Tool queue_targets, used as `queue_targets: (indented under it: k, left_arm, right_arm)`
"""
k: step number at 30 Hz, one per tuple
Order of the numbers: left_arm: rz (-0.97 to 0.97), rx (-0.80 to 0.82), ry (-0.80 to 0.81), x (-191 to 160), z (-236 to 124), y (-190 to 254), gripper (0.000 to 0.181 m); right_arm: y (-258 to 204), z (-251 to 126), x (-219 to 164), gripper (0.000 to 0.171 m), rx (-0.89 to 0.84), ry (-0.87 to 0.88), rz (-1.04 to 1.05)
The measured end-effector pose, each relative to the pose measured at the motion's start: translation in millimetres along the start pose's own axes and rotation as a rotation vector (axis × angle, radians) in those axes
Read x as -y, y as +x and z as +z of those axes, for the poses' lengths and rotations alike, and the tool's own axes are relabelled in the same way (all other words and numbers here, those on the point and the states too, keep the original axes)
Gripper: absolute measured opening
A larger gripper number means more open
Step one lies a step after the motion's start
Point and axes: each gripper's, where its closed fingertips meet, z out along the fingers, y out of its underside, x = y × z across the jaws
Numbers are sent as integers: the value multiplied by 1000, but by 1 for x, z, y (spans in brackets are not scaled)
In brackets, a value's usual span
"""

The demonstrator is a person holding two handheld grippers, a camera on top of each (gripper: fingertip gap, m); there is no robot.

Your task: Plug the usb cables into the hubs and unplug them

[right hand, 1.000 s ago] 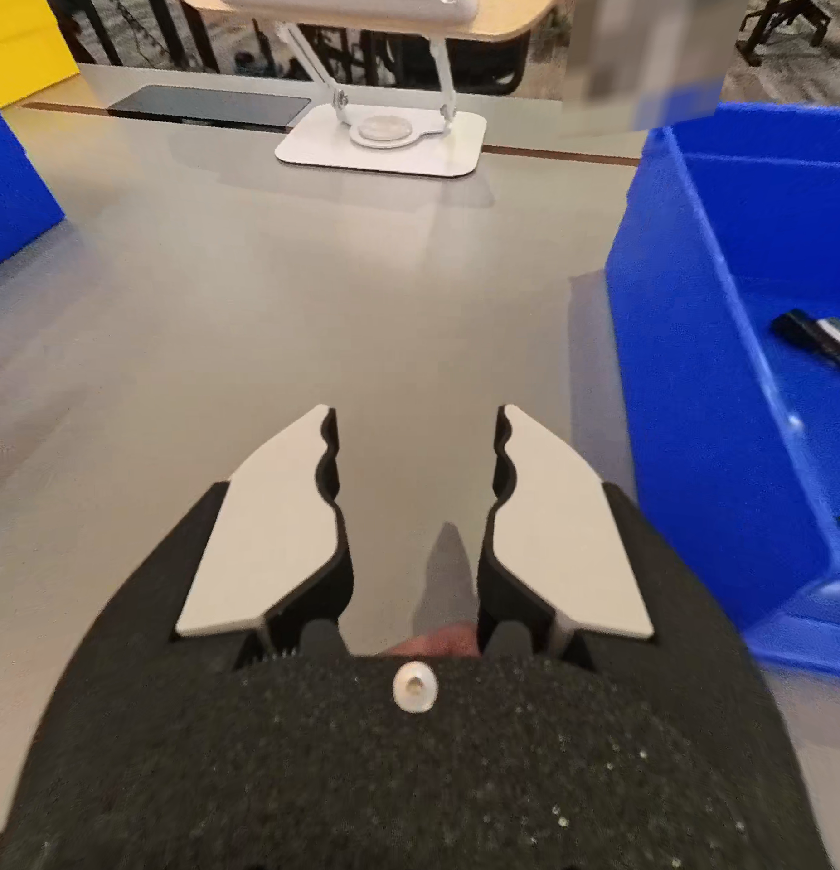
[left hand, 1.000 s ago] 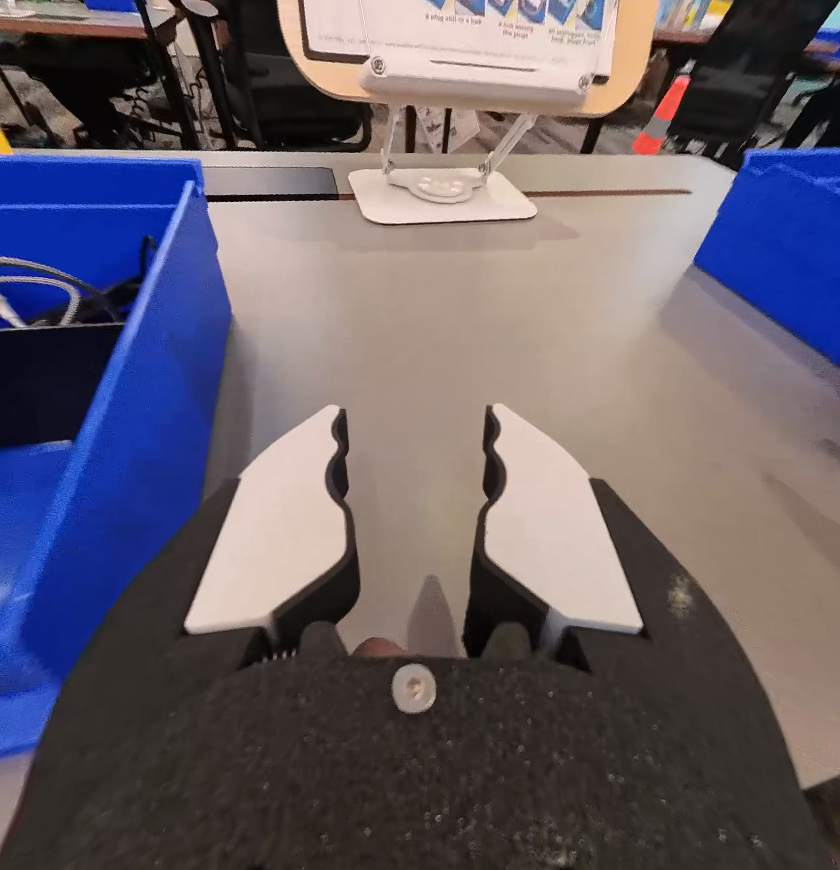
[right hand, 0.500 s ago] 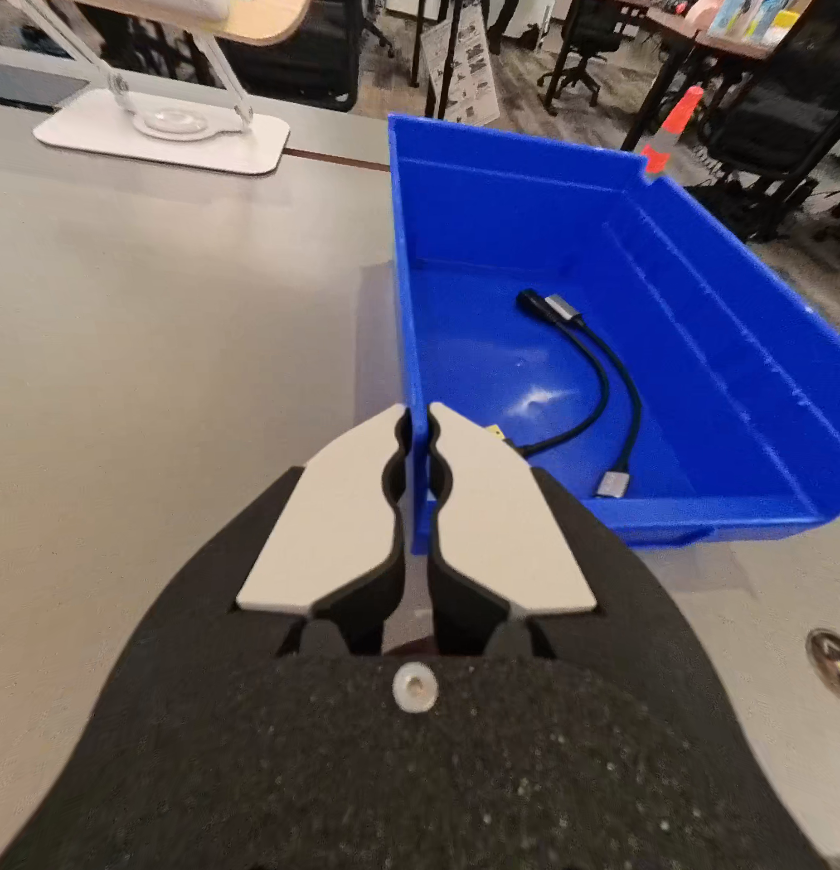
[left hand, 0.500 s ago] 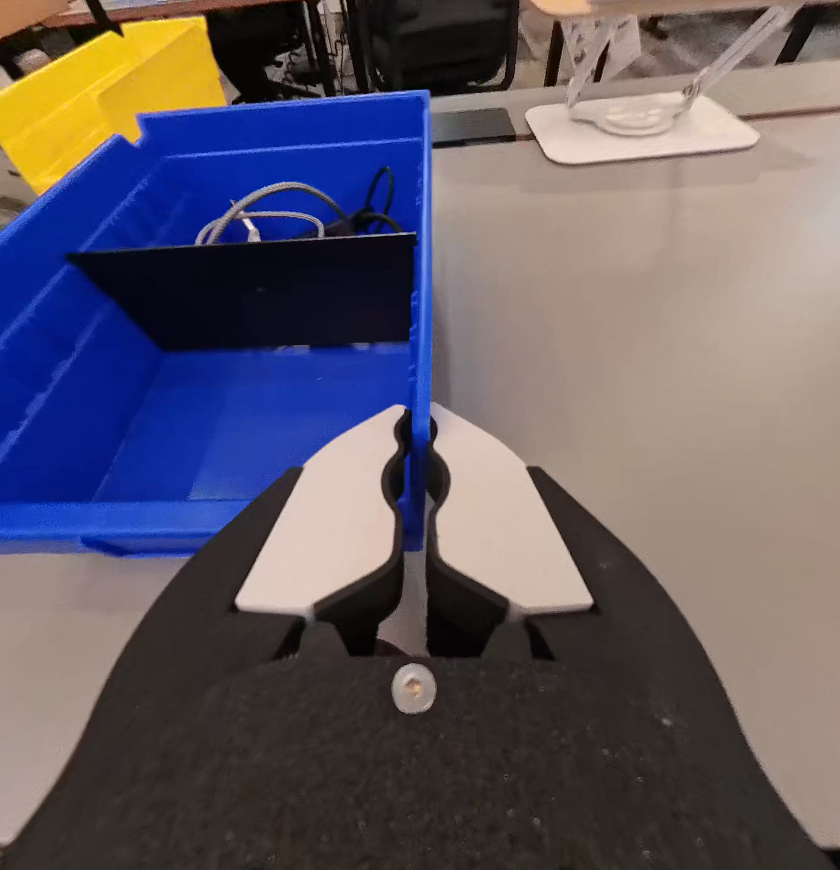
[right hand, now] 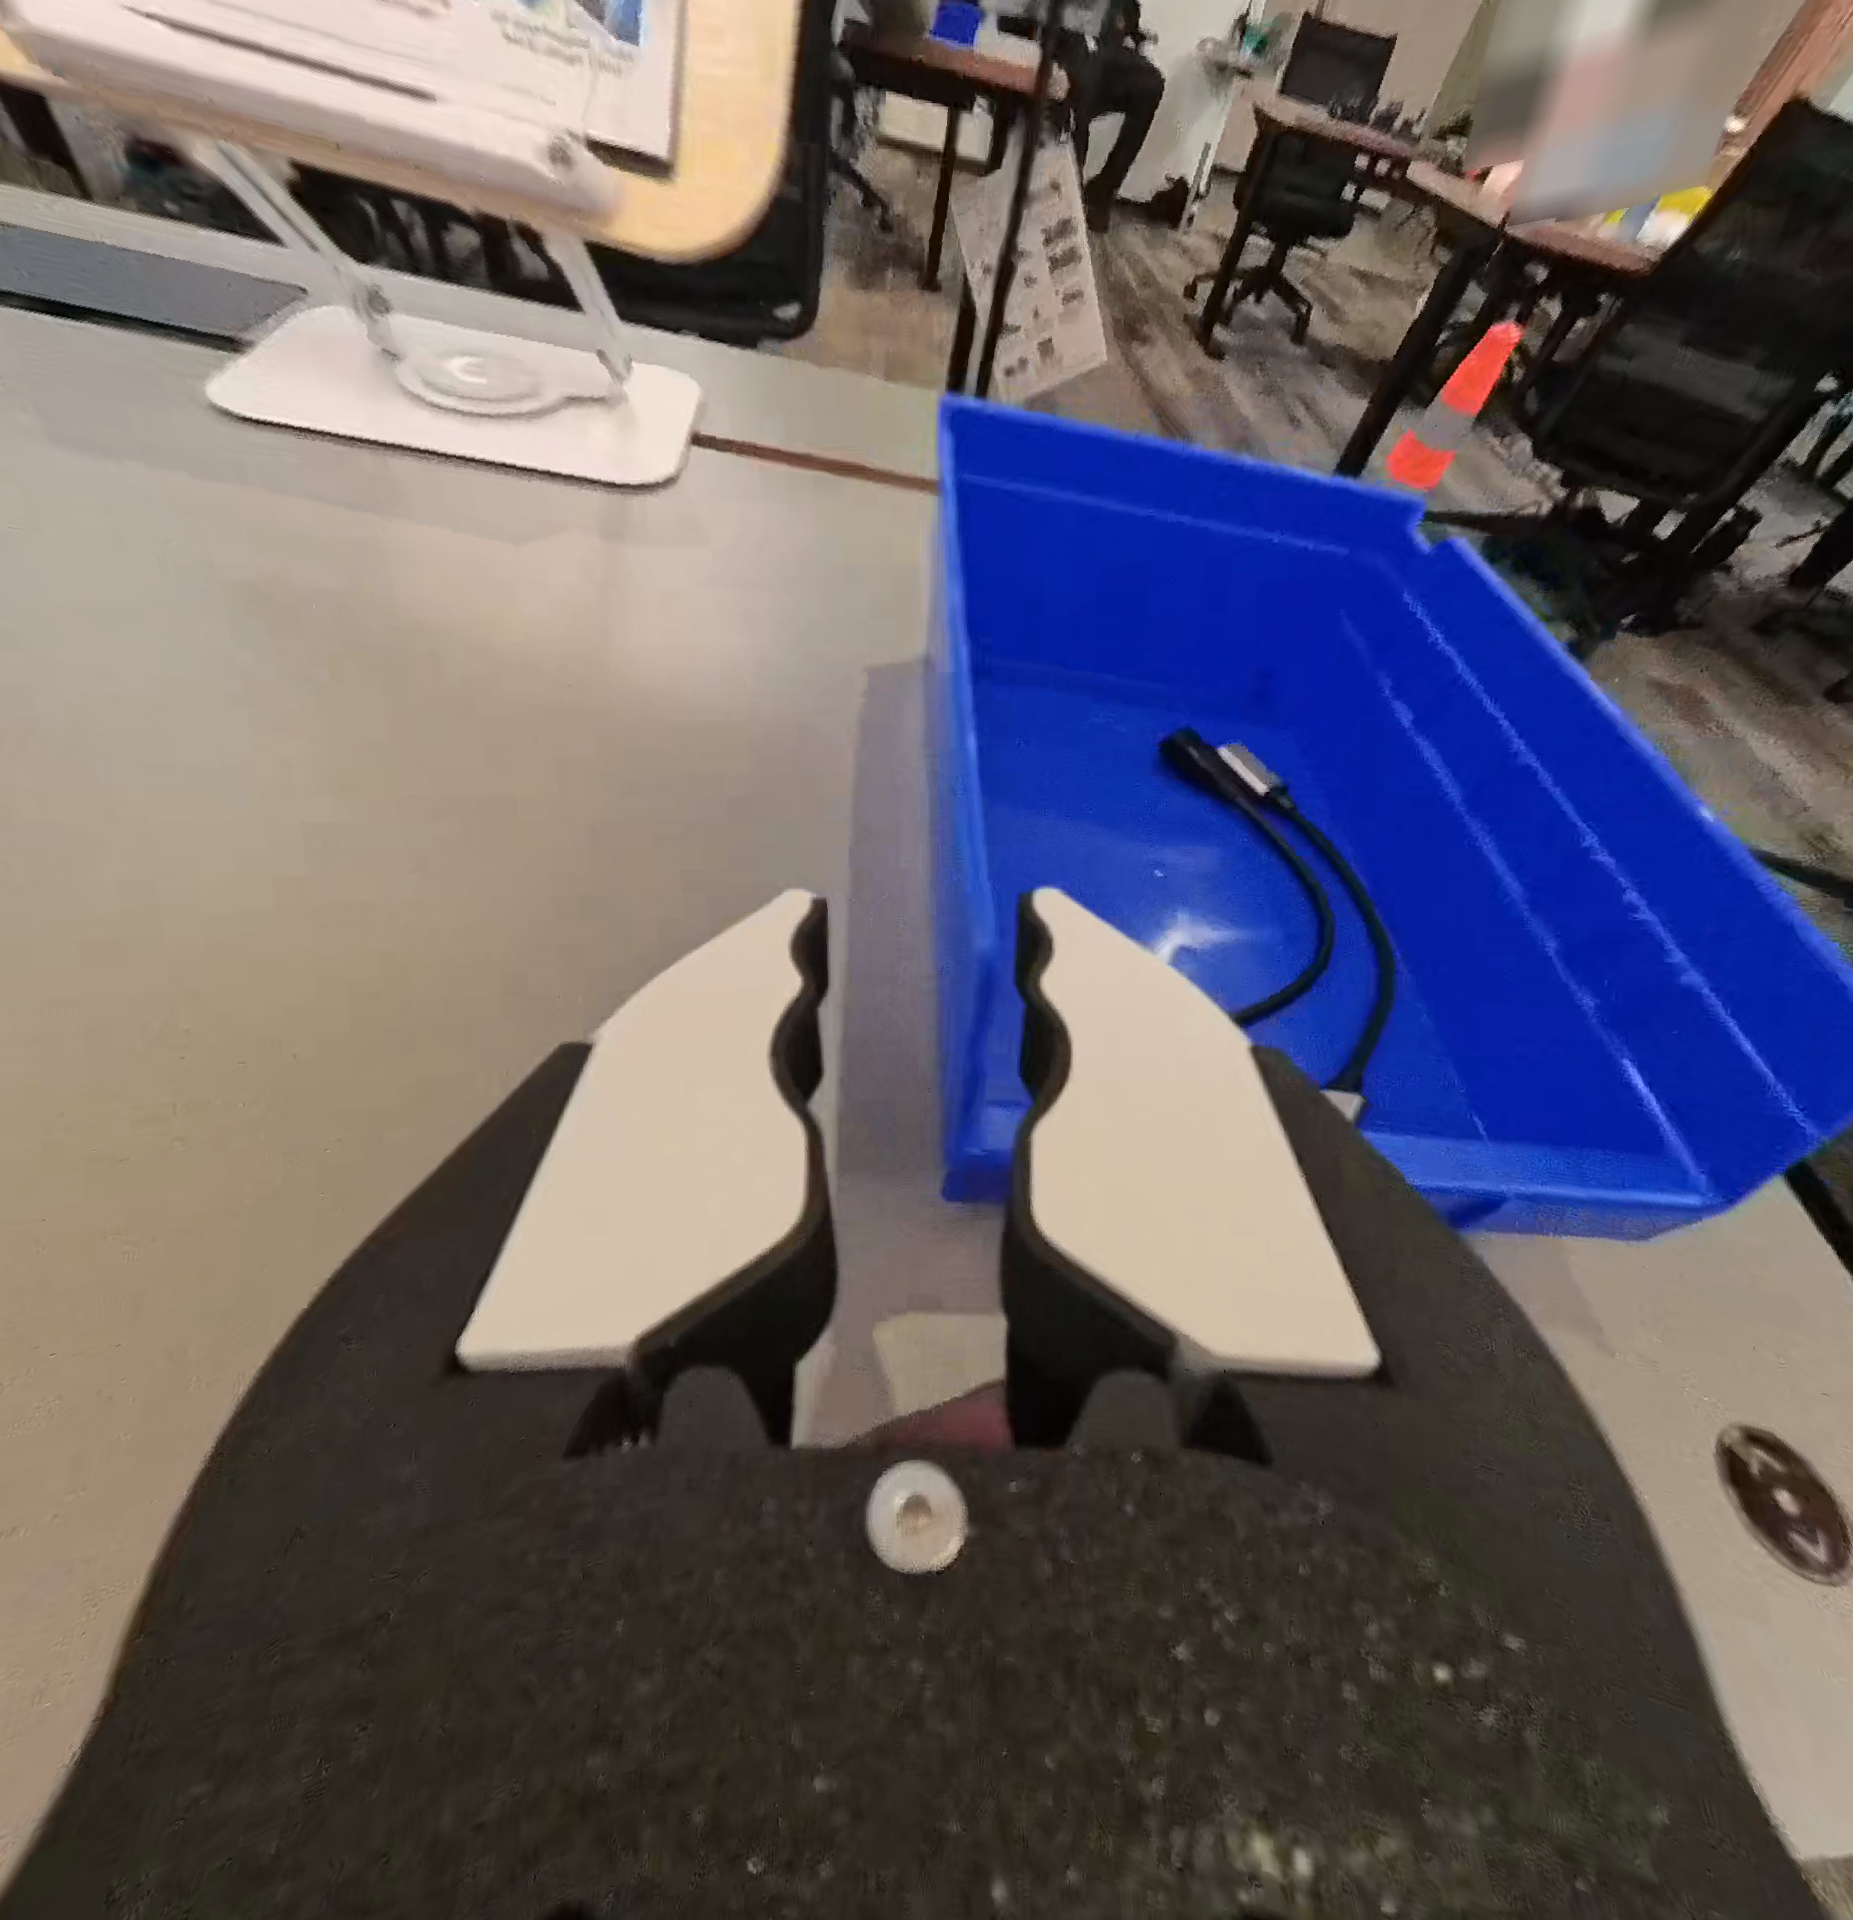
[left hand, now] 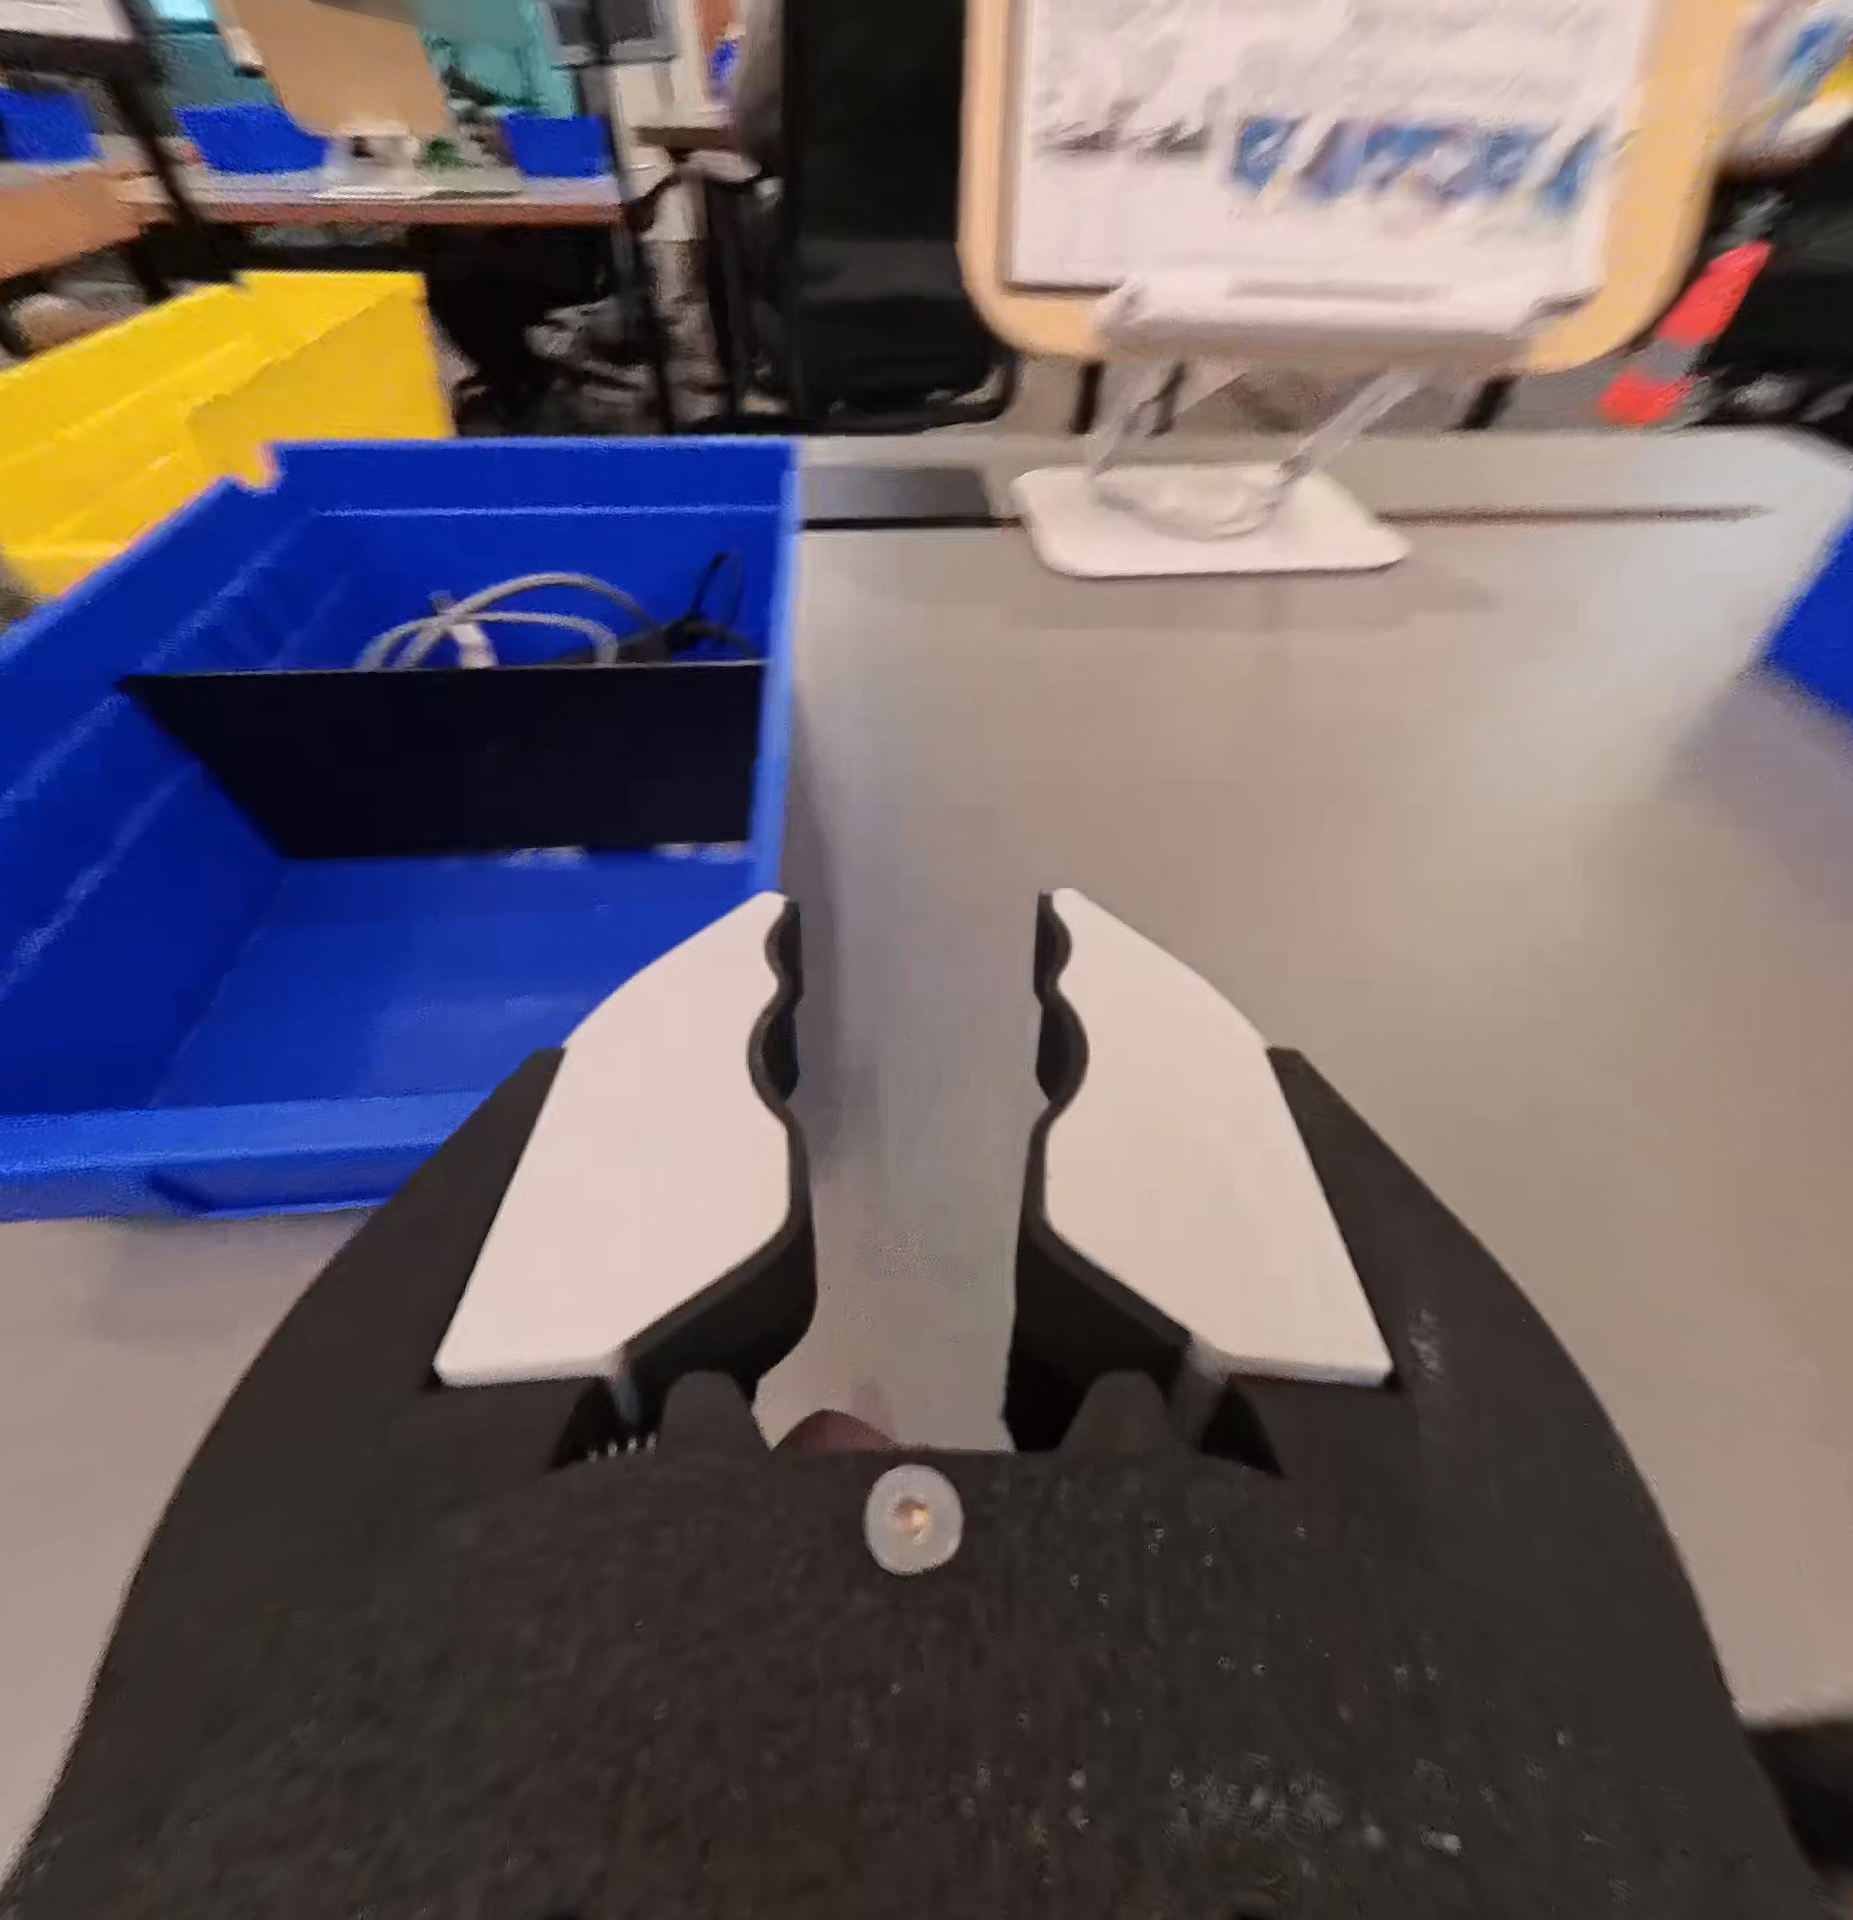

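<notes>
Nothing grabbed yet: both the left hand-held gripper (left hand: 914, 914) and right hand-held gripper (right hand: 922, 914) sit apart, empty. Next, reach the black cable (right hand: 1306, 894) ahead-right.

A grey table (left hand: 1265, 831) carries a blue bin (left hand: 771, 727) at its left side, another blue bin (right hand: 958, 831) at its right, and a white stand base (left hand: 1213, 520) at the far edge.

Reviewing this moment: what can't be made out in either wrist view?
- Left wrist view: the black divider in the blue plastic bin hides the lower part of the grey and black cables behind it.
- Right wrist view: the right gripper covers the near end of the black cable.
- No hub is identifiable in either view.
</notes>
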Motion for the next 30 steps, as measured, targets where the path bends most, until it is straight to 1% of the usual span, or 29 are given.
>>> queue_targets:
  k: [2, 3, 5, 7, 9, 12, 14, 16, 18, 20, 22, 23, 24, 27, 28, 30]
  left_arm:
    - [-42, -128, -1, 2, -4, 34, 44]
    - [-42, -161, 0, 0, -1, 46, 46]
    - [-13, -190, -42, -17, 10, 60, 52]
    - [-15, -220, -86, -34, 16, 70, 55]
    - [-13, -232, -110, -45, 17, 76, 55]
    - [-2, -228, -120, -52, 14, 78, 55]
    - [-4, -233, -128, -51, 13, 77, 54]
    - [13, -239, -119, -40, 7, 71, 54]
    - [92, -217, -58, -7, 1, 51, 51]
    - [229, -156, -25, 33, 1, 12, 51]
    - [339, -126, -74, 65, 16, -34, 51]
    - [370, -120, -117, 75, 29, -57, 50]
    - [397, -128, -182, 79, 46, -77, 50]
    - [485, -169, -409, 71, 100, -124, 50]
    - [518, -193, -468, 68, 114, -130, 50]
    - [583, -286, -583, 59, 132, -129, 49]
  right_arm:
    - [-41, -10, 9, 33, 138, 29, 17]
    - [-65, -11, 7, 34, 219, 21, 36]
    - [-101, -5, -4, 37, 342, -24, 94]
    - [-122, 4, -19, 45, 416, -86, 157]
    - [-131, 7, -26, 47, 435, -100, 189]
    - [-134, 8, -29, 48, 427, -104, 141]
    - [-133, 7, -26, 47, 420, -89, 129]
    - [-134, 7, -24, 45, 433, -87, 139]
    - [-136, 6, -23, 44, 455, -89, 152]
    - [-136, 5, -22, 42, 459, -86, 149]
    - [-134, 3, -22, 41, 457, -77, 137]
    - [-134, 3, -22, 41, 457, -75, 128]
    - [-133, 3, -22, 40, 454, -75, 122]
    - [-129, 2, -22, 38, 440, -68, 120]
    - [-128, 2, -22, 38, 441, -66, 123]
    - [-128, 1, -22, 37, 442, -65, 128]
